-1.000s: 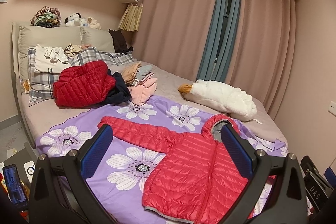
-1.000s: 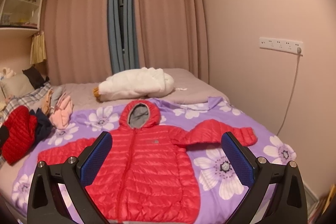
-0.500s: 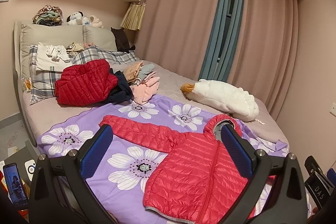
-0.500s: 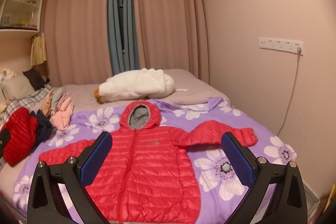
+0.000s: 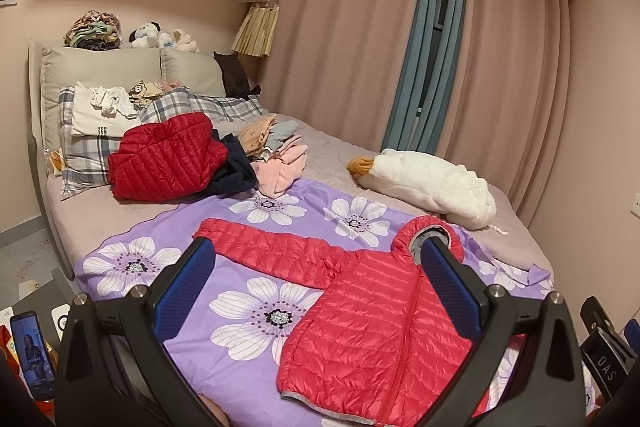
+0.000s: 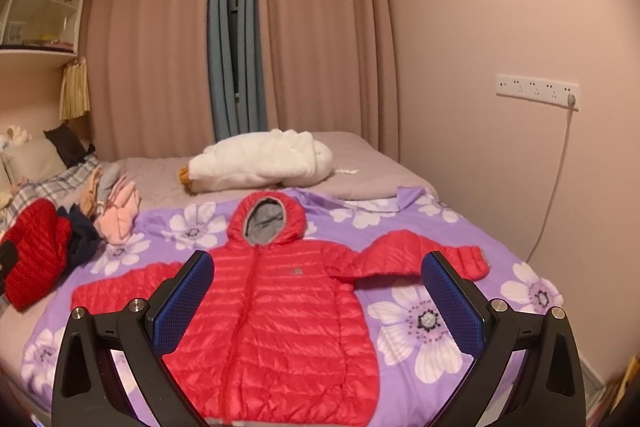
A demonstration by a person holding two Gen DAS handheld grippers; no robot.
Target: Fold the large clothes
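Nothing has shifted: quilted red puffer jacket (image 6: 276, 311) lies flat.

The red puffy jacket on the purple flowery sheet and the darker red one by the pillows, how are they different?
The bright red jacket lies spread flat, zipped, sleeves out, hood showing; the darker red jacket sits bunched in a heap. The bright one lies on the purple floral sheet; the darker one is on the bare mattress against the clothes pile. Both are quilted puffers.

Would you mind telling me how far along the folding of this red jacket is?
Done: the red jacket lies spread flat, zipped, on the purple floral sheet. In hand: nothing; the left tool and right tool are open above it. Left: folding both sleeves and the body.
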